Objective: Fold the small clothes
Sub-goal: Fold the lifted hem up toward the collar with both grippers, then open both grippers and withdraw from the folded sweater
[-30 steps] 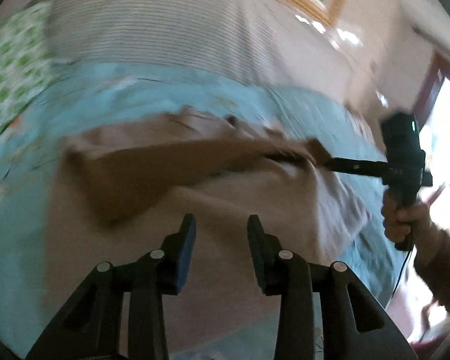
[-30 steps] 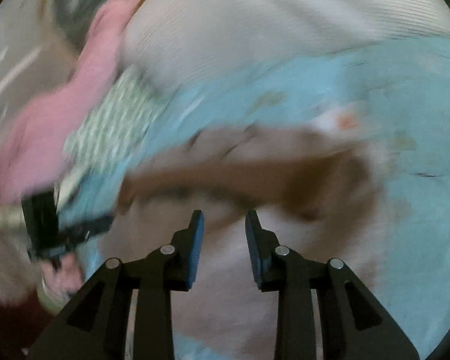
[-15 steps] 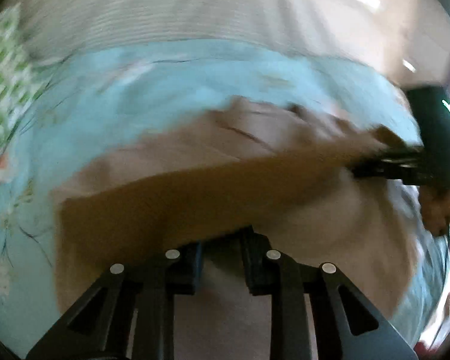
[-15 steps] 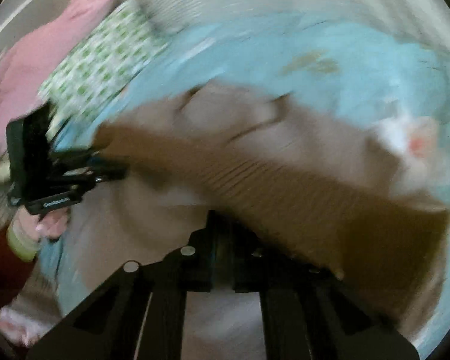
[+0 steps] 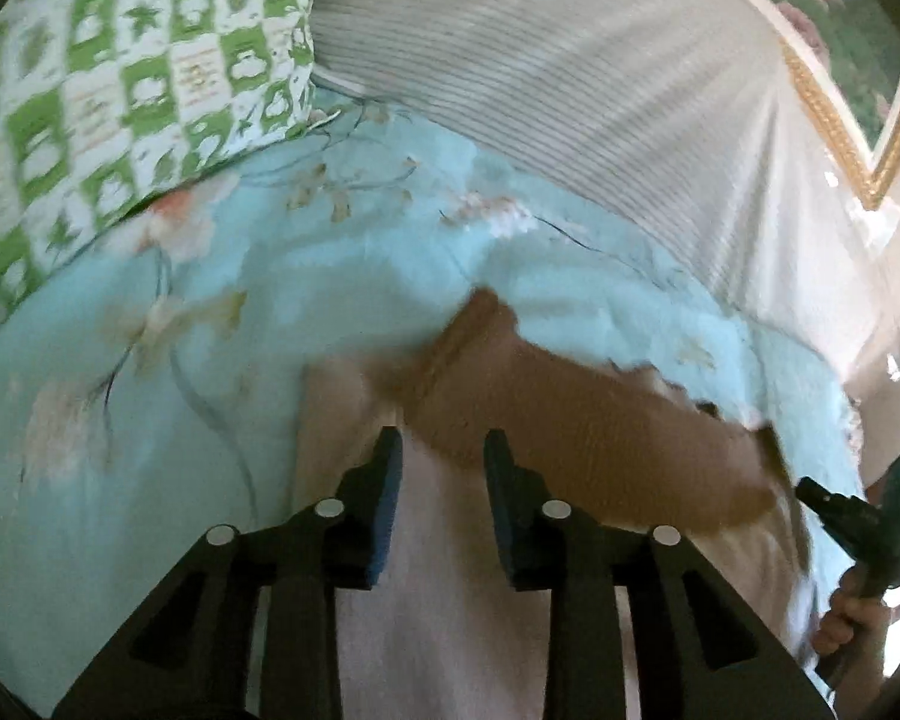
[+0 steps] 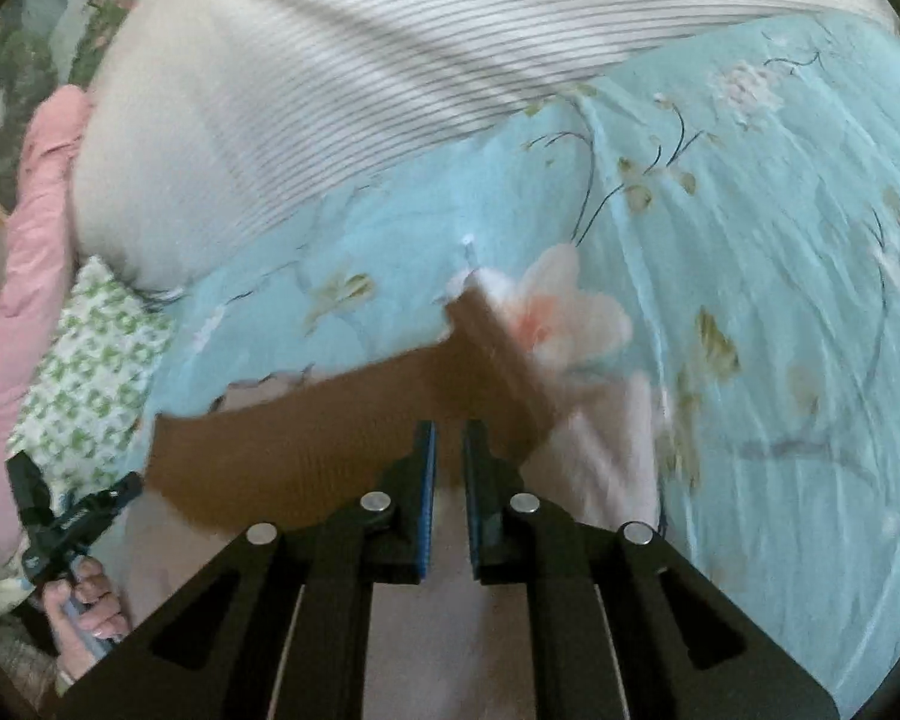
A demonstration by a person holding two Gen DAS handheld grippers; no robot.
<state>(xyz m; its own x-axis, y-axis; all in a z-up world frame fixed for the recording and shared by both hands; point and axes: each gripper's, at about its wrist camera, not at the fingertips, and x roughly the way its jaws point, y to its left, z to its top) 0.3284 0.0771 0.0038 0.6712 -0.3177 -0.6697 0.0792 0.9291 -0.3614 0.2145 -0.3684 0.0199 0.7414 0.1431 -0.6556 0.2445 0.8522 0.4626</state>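
Note:
A small garment lies on the light blue floral bedspread [image 5: 150,420]. It has a pale pink body [image 5: 450,600] and a brown part [image 5: 600,450] folded across its far edge. My left gripper [image 5: 441,456] is open, its fingers just above the pink cloth by the brown fold's left end. In the right wrist view the same brown part [image 6: 306,444] lies ahead of my right gripper [image 6: 448,444], whose jaws stand slightly apart with nothing between them, over the pink cloth [image 6: 450,630]. Each gripper shows in the other view: the right [image 5: 834,510], the left [image 6: 72,516].
A green-and-white checked pillow [image 5: 120,72] lies at the far left. A striped white pillow [image 5: 570,90] lies behind the bedspread. A pink cloth [image 6: 12,270] sits at the left edge of the right view. A gilt-framed picture [image 5: 840,60] hangs beyond.
Both grippers were shut on the brown edge half a second ago; now both have let go and the brown part lies folded over the pink body. The views have tilted up toward the pillows.

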